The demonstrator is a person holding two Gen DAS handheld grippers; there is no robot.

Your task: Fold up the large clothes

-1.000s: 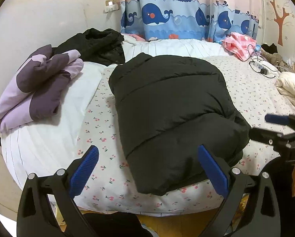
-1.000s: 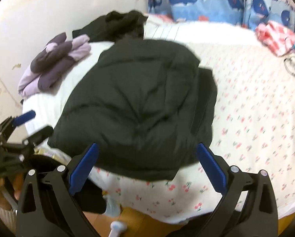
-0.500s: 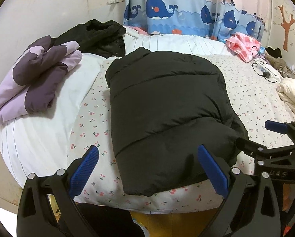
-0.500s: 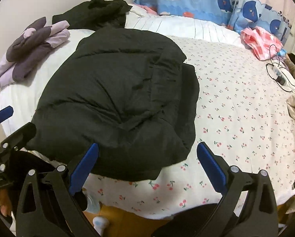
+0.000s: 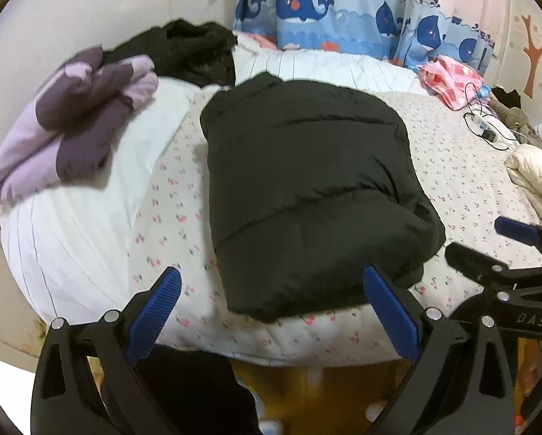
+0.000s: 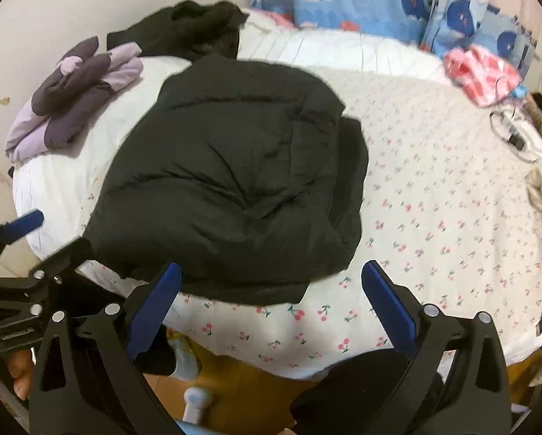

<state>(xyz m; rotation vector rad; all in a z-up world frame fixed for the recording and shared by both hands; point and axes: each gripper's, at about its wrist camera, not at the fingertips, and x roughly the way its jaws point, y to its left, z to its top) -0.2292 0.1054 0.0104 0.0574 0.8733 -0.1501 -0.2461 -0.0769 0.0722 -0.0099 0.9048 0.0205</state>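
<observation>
A cherry-print bed (image 5: 452, 166) fills the room, my folded black puffer jacket (image 5: 307, 188) lying at its near edge. A purple jacket (image 5: 75, 134) sits folded well apart. My left gripper (image 5: 271, 290) and right gripper (image 6: 271, 286) hover above the edge, jaws spread, empty.

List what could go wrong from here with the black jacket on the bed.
The black puffer jacket lies folded near the bed's front edge, so it could slide off. It looks puffy, so the fold might spring open. Both the left gripper and right gripper are open and hold nothing.
</observation>
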